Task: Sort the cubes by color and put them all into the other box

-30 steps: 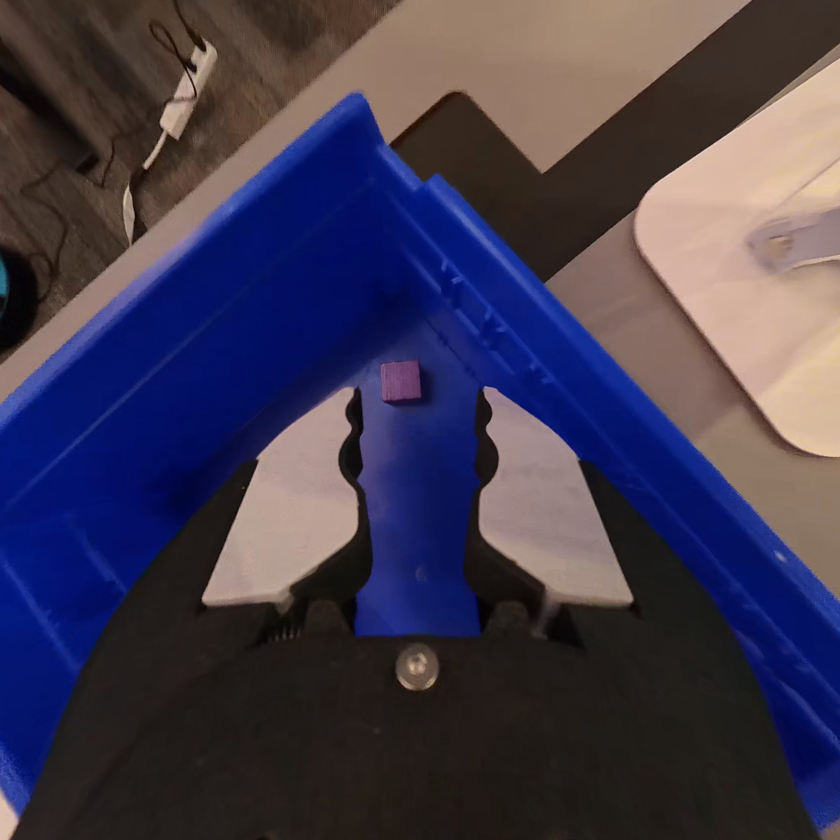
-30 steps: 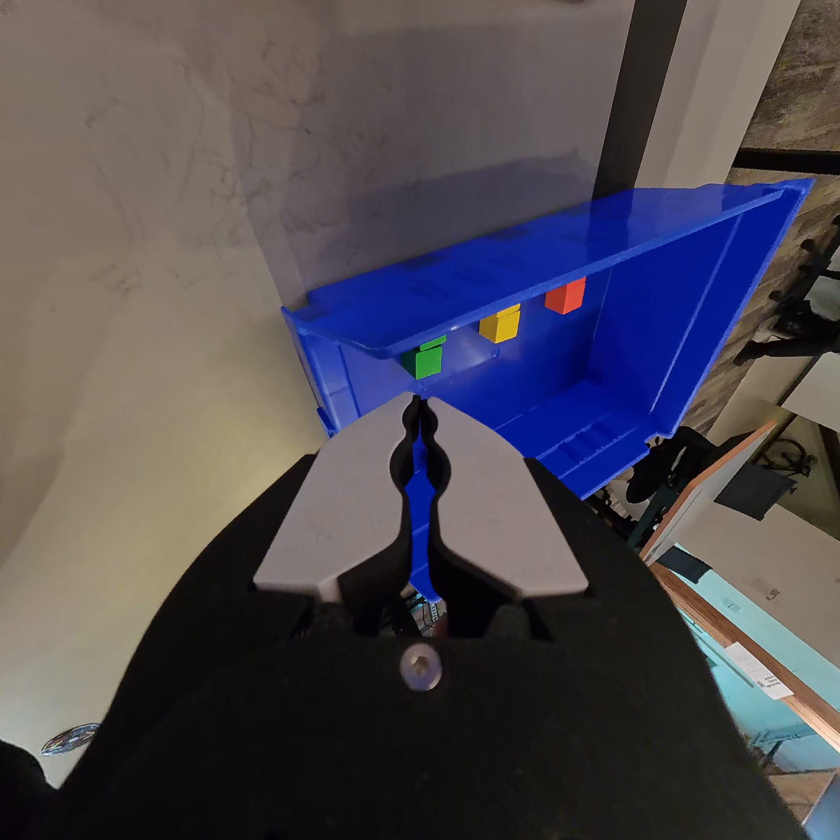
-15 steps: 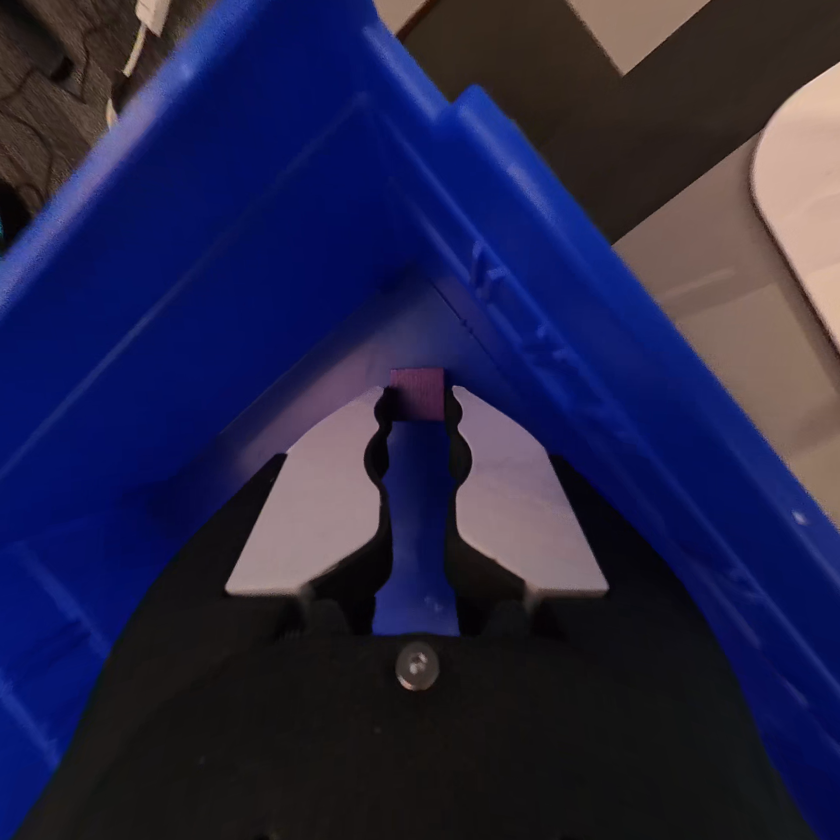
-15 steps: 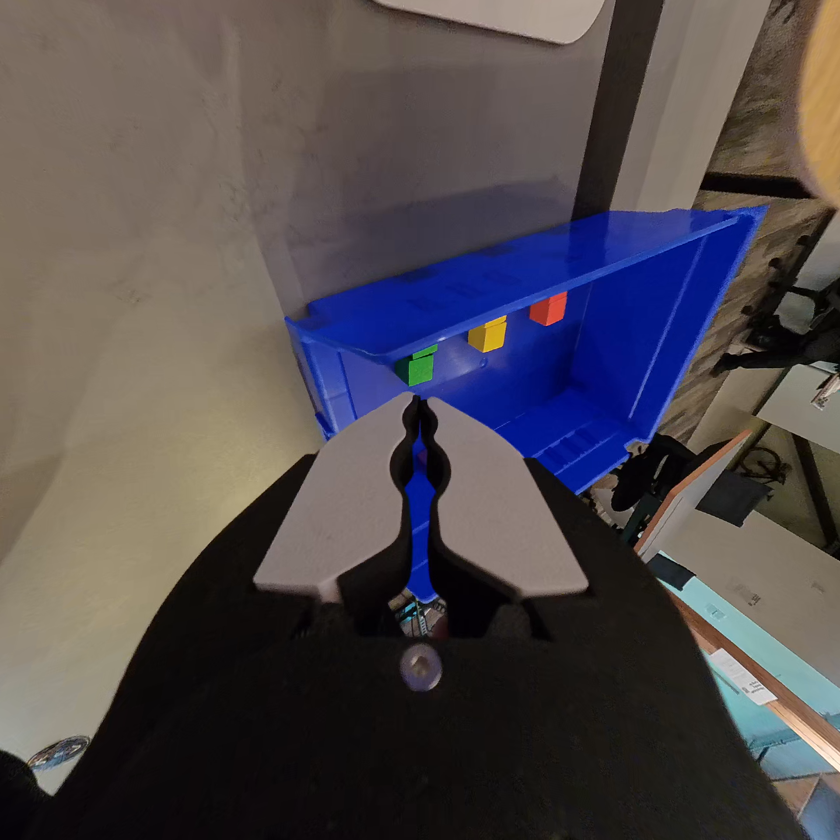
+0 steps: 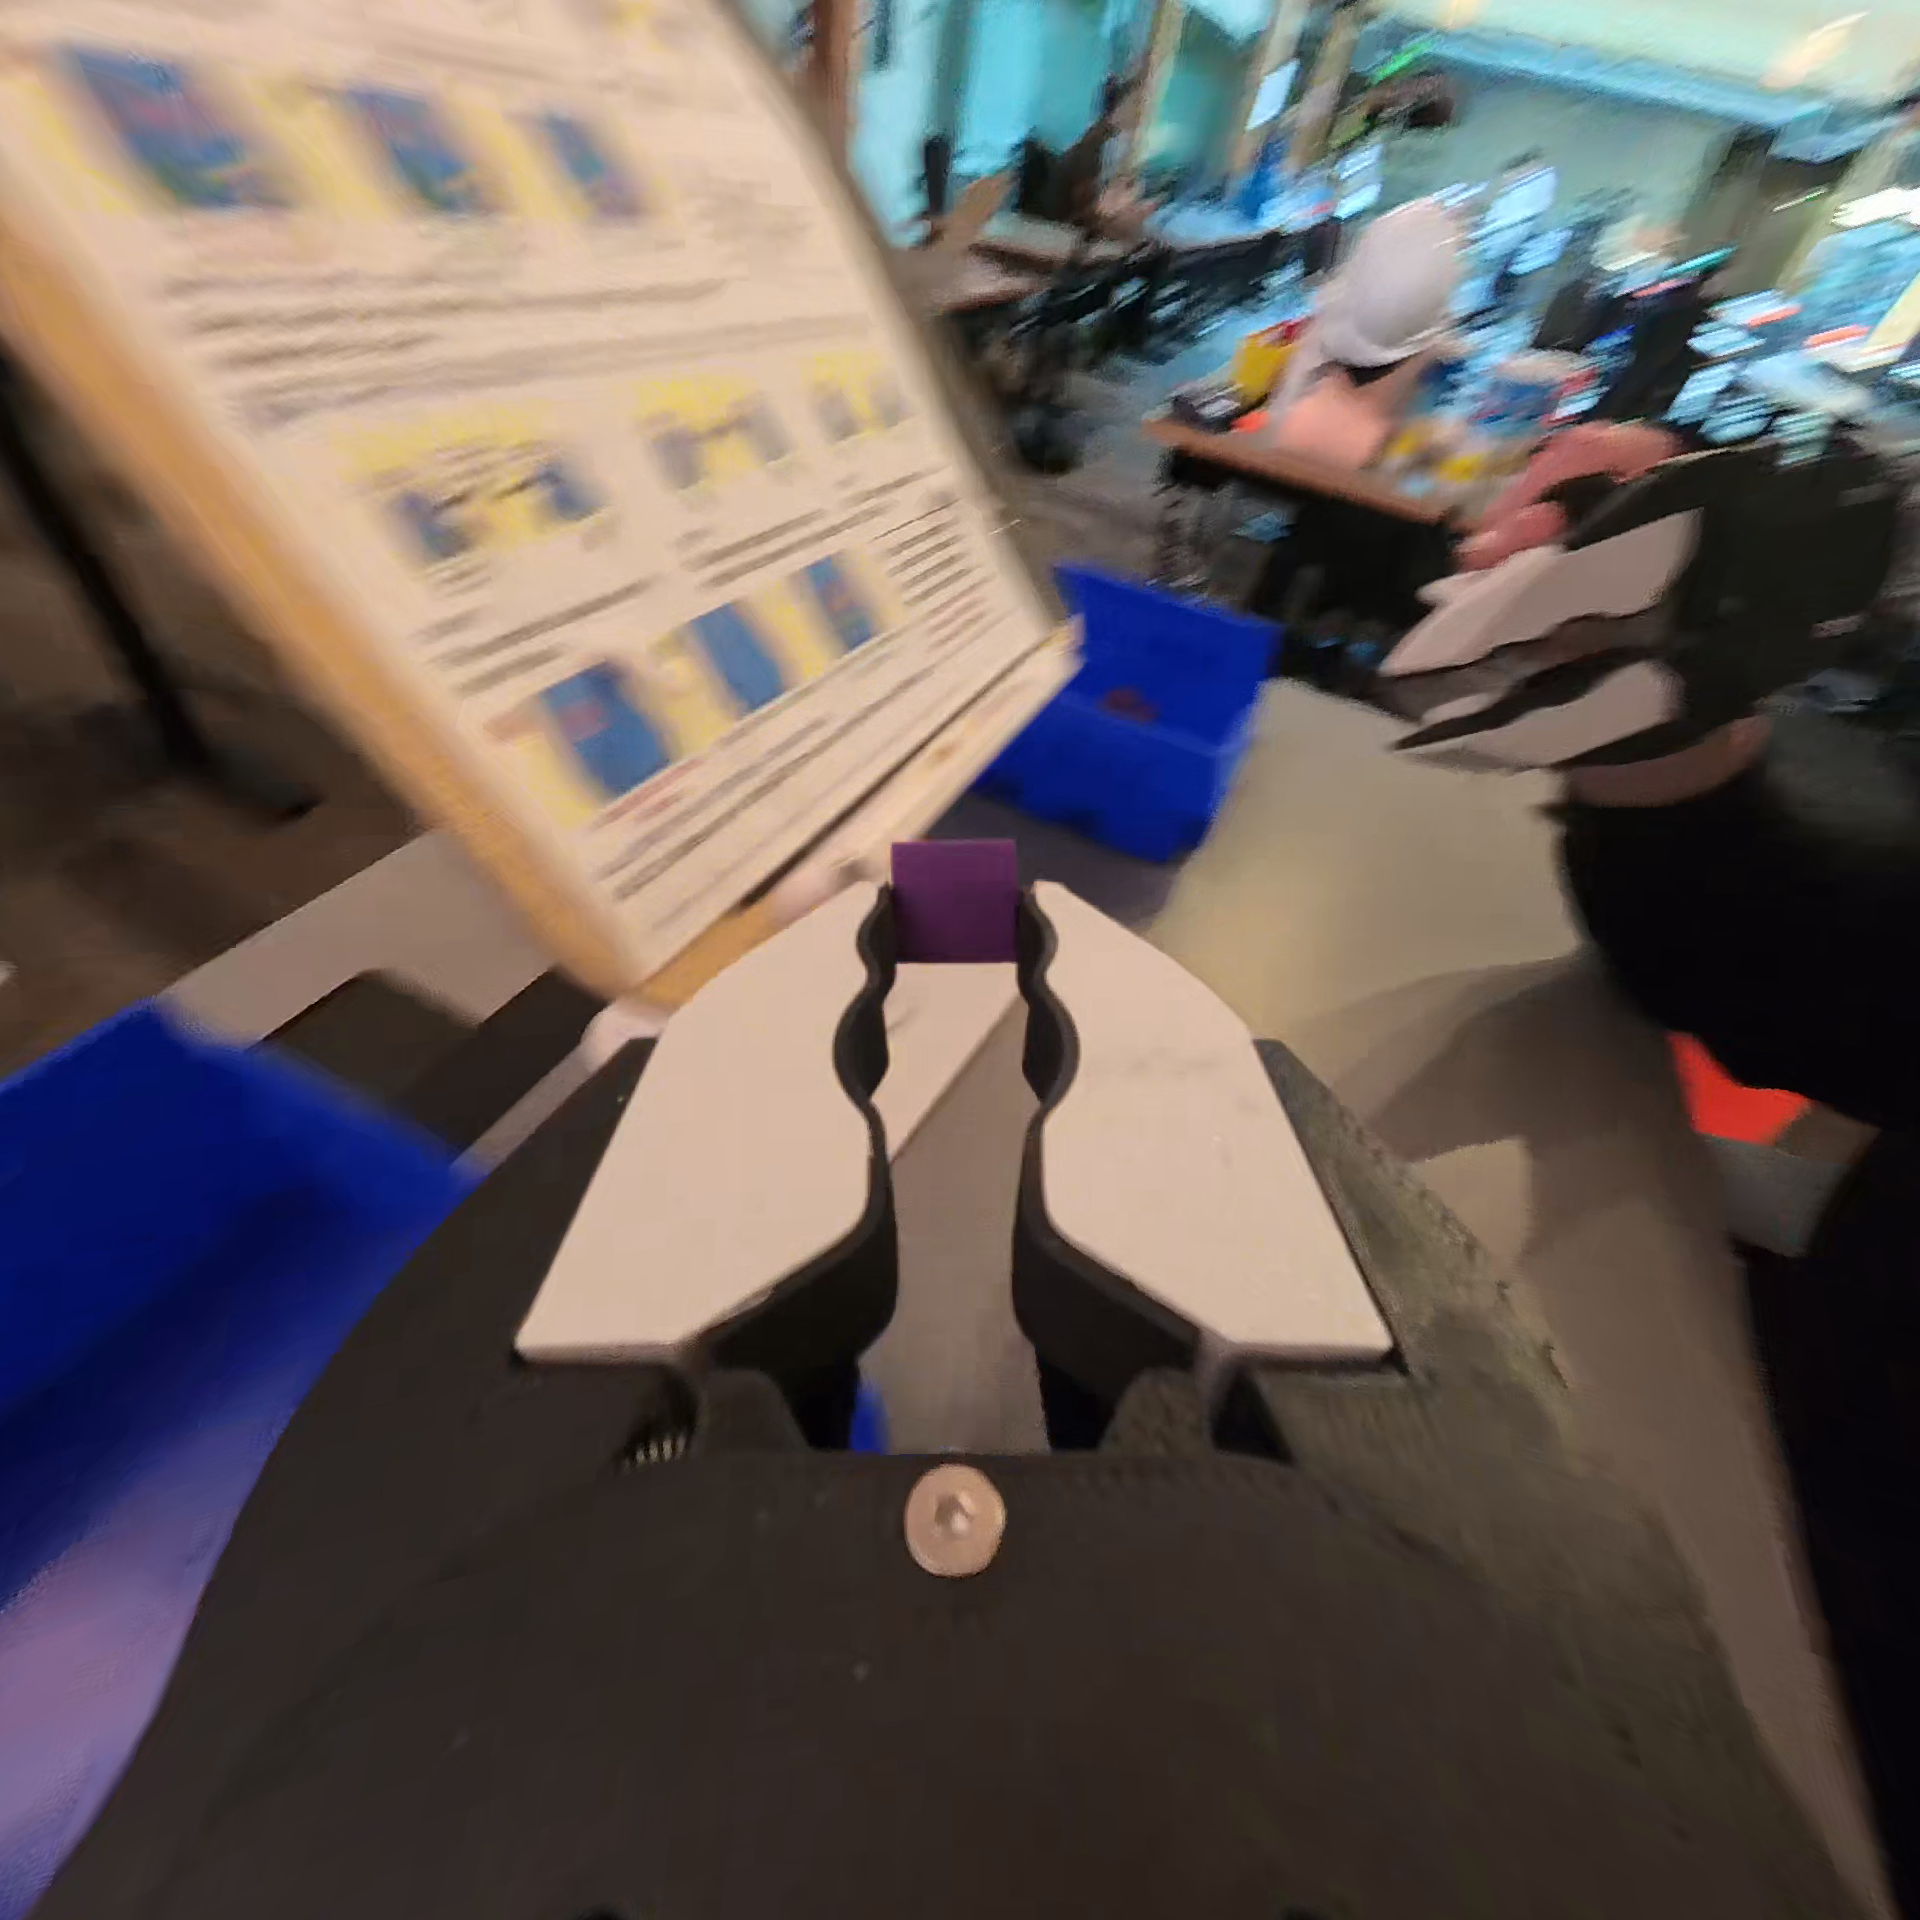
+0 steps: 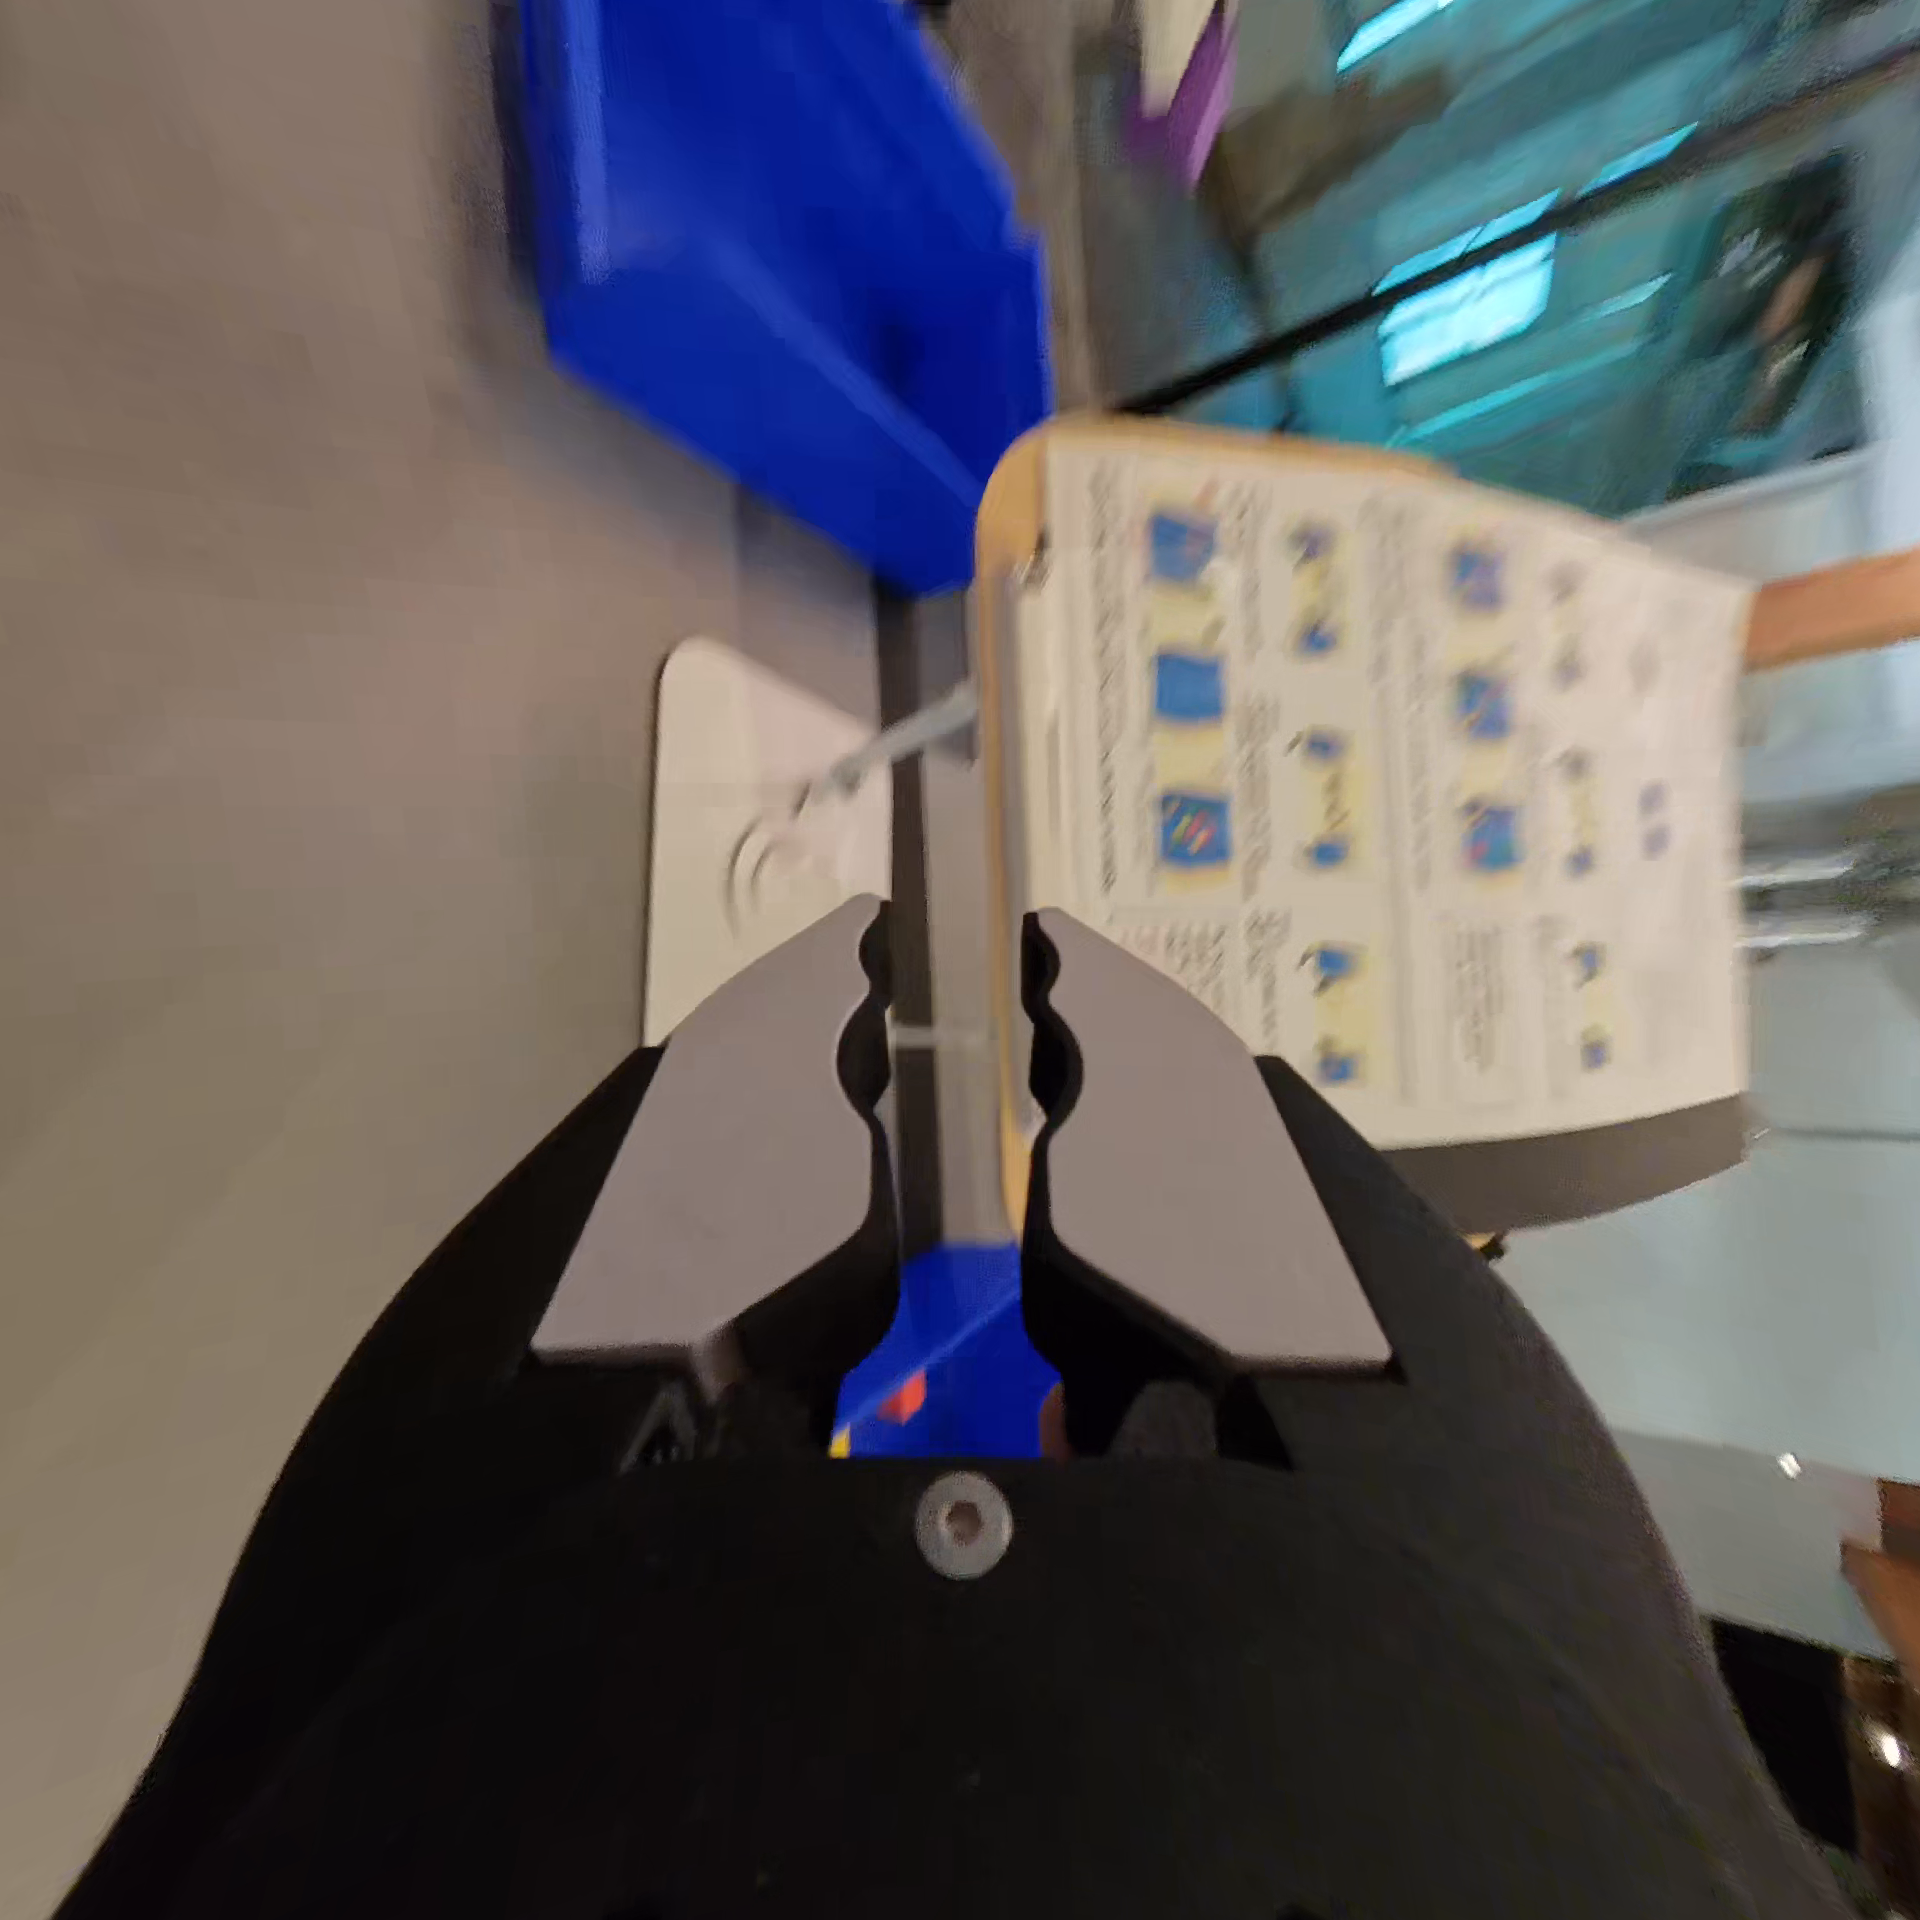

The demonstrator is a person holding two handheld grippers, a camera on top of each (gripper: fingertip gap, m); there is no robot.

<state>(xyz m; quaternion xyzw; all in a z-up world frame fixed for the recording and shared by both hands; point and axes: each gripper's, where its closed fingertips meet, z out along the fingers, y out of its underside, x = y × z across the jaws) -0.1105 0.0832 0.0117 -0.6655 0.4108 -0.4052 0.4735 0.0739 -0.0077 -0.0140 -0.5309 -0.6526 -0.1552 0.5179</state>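
Two blue boxes showed in the left wrist view: a near box [image 5: 156, 1299] blurred at lower left, and a far box [image 5: 1132, 727] on the grey worktop [image 5: 1351, 935] behind the clipboard. Left gripper [image 5: 954, 914] was held up in the air over the worktop, its fingers [image 5: 748, 1122] pinching a purple cube [image 5: 953, 899] at the very tips; the cube sat squarely between them, clear of both boxes. Something dark lay inside the far box, too blurred to name. A tilted clipboard with a printed sheet [image 5: 499, 436] filled the upper left of that view. Right gripper [image 5: 1538, 665] showed at the right edge, held in a person's hand, its pale fingers blurred.

Right wrist view: right gripper [image 6: 956, 940] had its fingers [image 6: 758, 1122] spread a little with nothing between them. Through the gap near the finger bases a blue box [image 6: 935, 1382] showed with a red cube [image 6: 902, 1397] and a sliver of yellow [image 6: 840, 1442] in it. Another blue box [image 6: 769, 260] was on the worktop [image 6: 260, 727] farther off, heavily motion-blurred. A white flat stand base [image 6: 748, 810] lay on the worktop beside the clipboard [image 6: 1351, 810]. Both views were smeared by motion.
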